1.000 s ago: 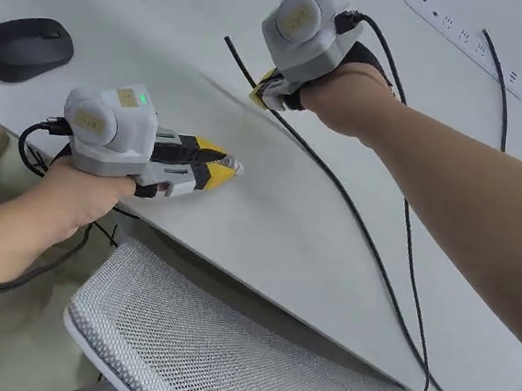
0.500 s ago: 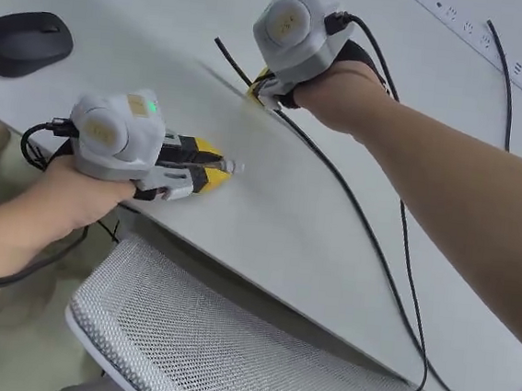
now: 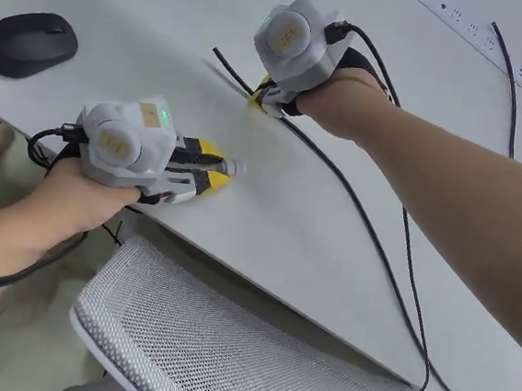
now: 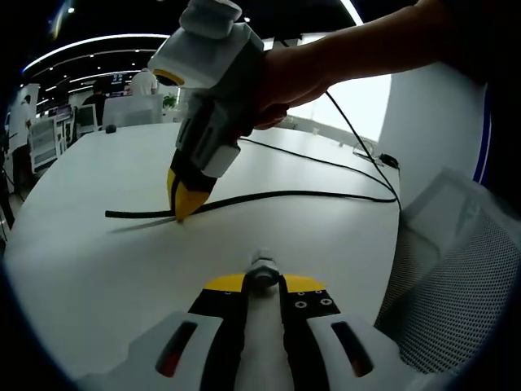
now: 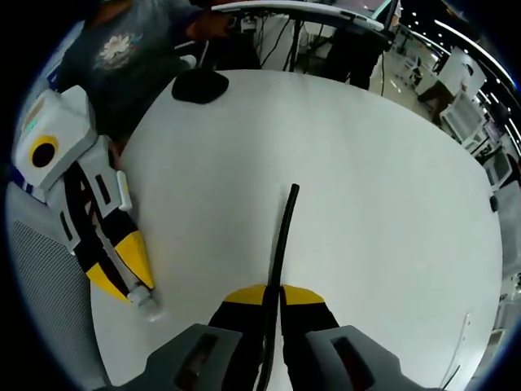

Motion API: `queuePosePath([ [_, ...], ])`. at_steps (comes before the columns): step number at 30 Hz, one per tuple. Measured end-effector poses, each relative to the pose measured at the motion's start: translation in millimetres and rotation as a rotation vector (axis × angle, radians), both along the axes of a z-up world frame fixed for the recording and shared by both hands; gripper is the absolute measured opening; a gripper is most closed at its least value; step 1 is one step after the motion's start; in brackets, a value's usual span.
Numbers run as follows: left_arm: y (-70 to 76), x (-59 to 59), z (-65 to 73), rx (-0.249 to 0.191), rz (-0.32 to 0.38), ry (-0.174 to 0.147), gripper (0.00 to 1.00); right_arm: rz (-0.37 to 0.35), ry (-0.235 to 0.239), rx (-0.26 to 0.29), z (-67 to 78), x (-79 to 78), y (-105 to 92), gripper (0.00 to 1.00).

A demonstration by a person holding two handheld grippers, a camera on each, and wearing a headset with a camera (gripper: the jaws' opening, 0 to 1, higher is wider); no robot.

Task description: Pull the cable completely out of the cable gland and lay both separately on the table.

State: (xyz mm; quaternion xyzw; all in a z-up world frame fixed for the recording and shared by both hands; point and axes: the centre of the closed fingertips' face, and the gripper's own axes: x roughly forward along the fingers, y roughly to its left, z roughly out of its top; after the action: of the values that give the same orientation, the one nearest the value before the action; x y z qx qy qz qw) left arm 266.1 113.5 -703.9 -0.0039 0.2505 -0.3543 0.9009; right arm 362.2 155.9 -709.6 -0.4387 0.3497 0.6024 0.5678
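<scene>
My left gripper [image 3: 217,169] is shut on a small grey cable gland [image 3: 232,167], held low over the white table [image 3: 267,224] near its front edge. In the left gripper view the gland [image 4: 262,267] sits between the yellow jaw tips. Farther back, my right gripper [image 3: 265,100] is shut on the black cable [image 3: 353,204], tips down at the tabletop. The cable's free end [image 3: 216,52] sticks out a short way past the jaws. The cable [image 5: 283,224] and the gland [image 5: 150,306] are apart in the right gripper view, where the left gripper [image 5: 130,281] lies at the left.
A black mouse [image 3: 28,42] lies at the far left of the table. A white power strip [image 3: 471,35] is at the back right, with another thin black lead [image 3: 511,99] beside it. A grey mesh chair [image 3: 228,340] stands below the front table edge.
My right gripper has come down and slightly left with the cable, so the cable end lies lower toward the table. The left gripper has shifted only a little, still holding the gland.
</scene>
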Motion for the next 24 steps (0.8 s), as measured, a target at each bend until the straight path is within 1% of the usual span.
queuePosePath([
  [1, -1.1, -0.9, 0.5, -0.015, 0.0, 0.009, 0.16, 0.003, -0.005, -0.001, -0.5, -0.3, -0.1, 0.01],
  [2, -1.3, -0.3, 0.9, -0.019, 0.002, 0.008, 0.17, 0.002, -0.006, -0.001, -0.6, -0.2, -0.1, 0.01],
  [3, -0.1, -0.6, 0.0, 0.002, 0.0, 0.0, 0.17, 0.005, -0.012, -0.002, -0.8, 0.1, -0.2, 0.02],
  [4, 0.2, -0.5, -0.1, 0.007, 0.0, -0.003, 0.17, 0.008, -0.016, -0.003, -0.7, 0.2, -0.1, 0.02],
  [6, 0.5, -0.9, -0.4, 0.003, 0.001, 0.004, 0.19, 0.014, -0.031, -0.004, -0.5, 1.4, -0.1, 0.04],
  [7, 1.3, -0.9, -0.7, 0.009, 0.003, 0.001, 0.19, 0.013, -0.035, -0.005, -0.6, 1.9, -0.3, 0.05],
  [8, 2.8, -0.1, -1.2, 0.021, 0.001, -0.008, 0.2, 0.011, -0.037, -0.004, -0.3, 2.3, -0.4, 0.07],
  [10, 2.2, -0.6, -0.6, 0.017, 0.002, -0.004, 0.23, 0.002, -0.038, -0.001, 0.6, 3.1, -1.4, 0.11],
  [13, 1.8, -1.0, 0.1, 0.017, 0.007, -0.004, 0.26, -0.009, -0.038, 0.004, 2.5, 4.5, -5.4, 0.11],
  [15, 1.3, -1.8, -0.2, 0.018, 0.009, -0.005, 0.27, -0.02, -0.035, 0.016, 5.6, 5.1, -7.6, 0.13],
  [18, -1.3, -3.0, 1.5, 0.02, 0.008, -0.007, 0.28, -0.033, -0.029, 0.039, 14.5, 4.4, -10.7, 0.17],
  [20, -3.5, -3.4, 4.5, 0.006, 0.009, -0.005, 0.28, -0.034, -0.031, 0.051, 21.0, 5.0, -12.8, 0.18],
  [22, -4.5, -3.2, 8.4, -0.006, 0.019, -0.004, 0.3, -0.037, -0.035, 0.07, 31.0, 5.5, -15.3, 0.2],
  [23, -4.2, -3.3, 9.8, -0.005, 0.023, -0.004, 0.32, -0.036, -0.038, 0.089, 37.2, 5.9, -16.3, 0.21],
  [24, -3.9, -3.6, 11.0, -0.004, 0.026, -0.005, 0.32, -0.042, -0.04, 0.093, 41.1, 6.5, -18.6, 0.23],
])
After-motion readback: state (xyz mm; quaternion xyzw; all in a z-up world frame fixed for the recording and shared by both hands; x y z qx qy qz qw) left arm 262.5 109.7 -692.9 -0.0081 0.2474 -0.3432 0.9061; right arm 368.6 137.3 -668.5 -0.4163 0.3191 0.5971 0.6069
